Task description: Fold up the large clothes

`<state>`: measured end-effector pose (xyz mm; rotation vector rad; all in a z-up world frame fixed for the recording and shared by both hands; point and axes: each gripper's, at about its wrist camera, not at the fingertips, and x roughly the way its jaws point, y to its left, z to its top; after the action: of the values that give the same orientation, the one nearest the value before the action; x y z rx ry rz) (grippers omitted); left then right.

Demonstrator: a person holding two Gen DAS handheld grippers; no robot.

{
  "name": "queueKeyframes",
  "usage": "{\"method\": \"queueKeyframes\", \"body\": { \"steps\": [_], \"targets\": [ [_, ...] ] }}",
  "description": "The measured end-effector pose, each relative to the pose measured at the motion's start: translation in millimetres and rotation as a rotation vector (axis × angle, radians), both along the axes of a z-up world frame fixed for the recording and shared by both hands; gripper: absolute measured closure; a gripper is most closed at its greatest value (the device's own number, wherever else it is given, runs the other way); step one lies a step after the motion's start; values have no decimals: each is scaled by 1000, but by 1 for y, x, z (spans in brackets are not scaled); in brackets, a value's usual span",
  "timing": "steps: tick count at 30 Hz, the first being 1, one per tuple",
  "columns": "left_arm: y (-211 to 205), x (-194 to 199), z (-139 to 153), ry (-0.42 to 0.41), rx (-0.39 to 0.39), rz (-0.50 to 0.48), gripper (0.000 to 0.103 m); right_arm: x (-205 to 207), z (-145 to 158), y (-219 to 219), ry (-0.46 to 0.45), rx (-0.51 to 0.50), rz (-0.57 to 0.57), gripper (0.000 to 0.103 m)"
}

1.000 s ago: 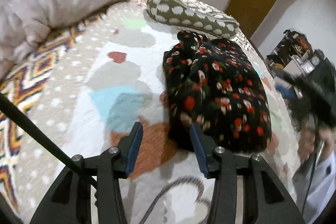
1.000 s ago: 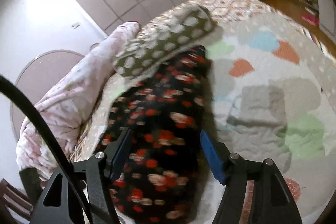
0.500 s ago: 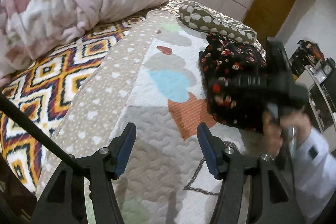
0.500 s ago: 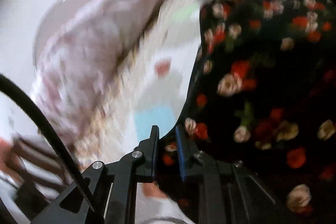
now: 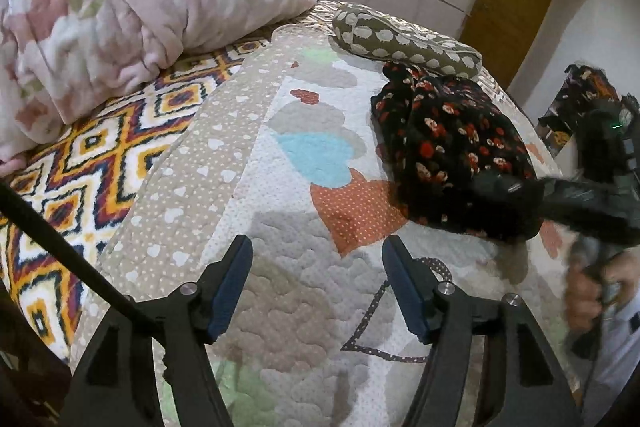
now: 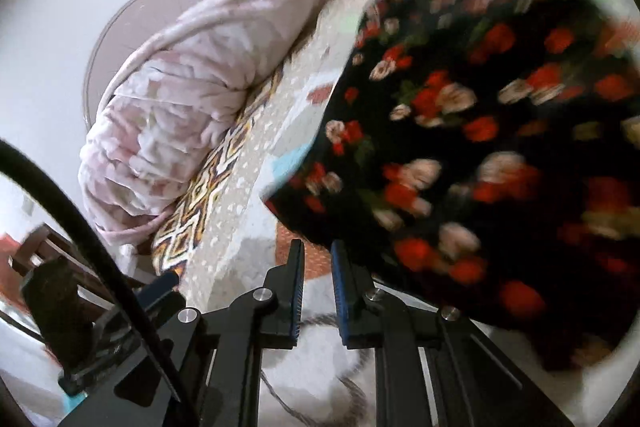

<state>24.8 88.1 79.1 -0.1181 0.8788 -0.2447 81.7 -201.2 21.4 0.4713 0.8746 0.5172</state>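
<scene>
While floral garment (image 5: 452, 147), frame right, is nipped by narrowed right gripper (image 6: 318, 267), left gripper (image 5: 316, 283) is opening, empty; final tidy est., next: release reqd.

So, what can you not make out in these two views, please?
Right wrist view: whether the right gripper pinches the floral garment; motion blur hides the cloth's edge at its narrow gap.
Left wrist view: the same gripper is a dark smear over the garment.
Garment's kind and folds: bunched, cut off by the picture's rim.
Left wrist view, clutter by the wall: too small, blurred.
</scene>
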Motion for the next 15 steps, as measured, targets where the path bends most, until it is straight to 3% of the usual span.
{"method": "queueKeyframes", "body": {
  "steps": [3, 6, 8, 11, 15],
  "targets": [
    [-7, 1, -7, 17, -3, -8, 36, -11, 6, -36, -40, 26, -97, 89],
    [-15, 0, -17, 41, 6, -23, 36, -12, -17, -61, 23, -22, -177, 92],
    [-19, -2, -24, 54, 14, -29, 36, -14, -39, -73, 65, -38, -189, 103],
    [-22, 0, -36, 75, 34, -34, 36, -22, -43, -83, 60, 26, -212, 103],
    [-25, 2, -55, 98, 52, -33, 36, -25, -31, -70, 39, -58, -205, 103]
  ]
}}
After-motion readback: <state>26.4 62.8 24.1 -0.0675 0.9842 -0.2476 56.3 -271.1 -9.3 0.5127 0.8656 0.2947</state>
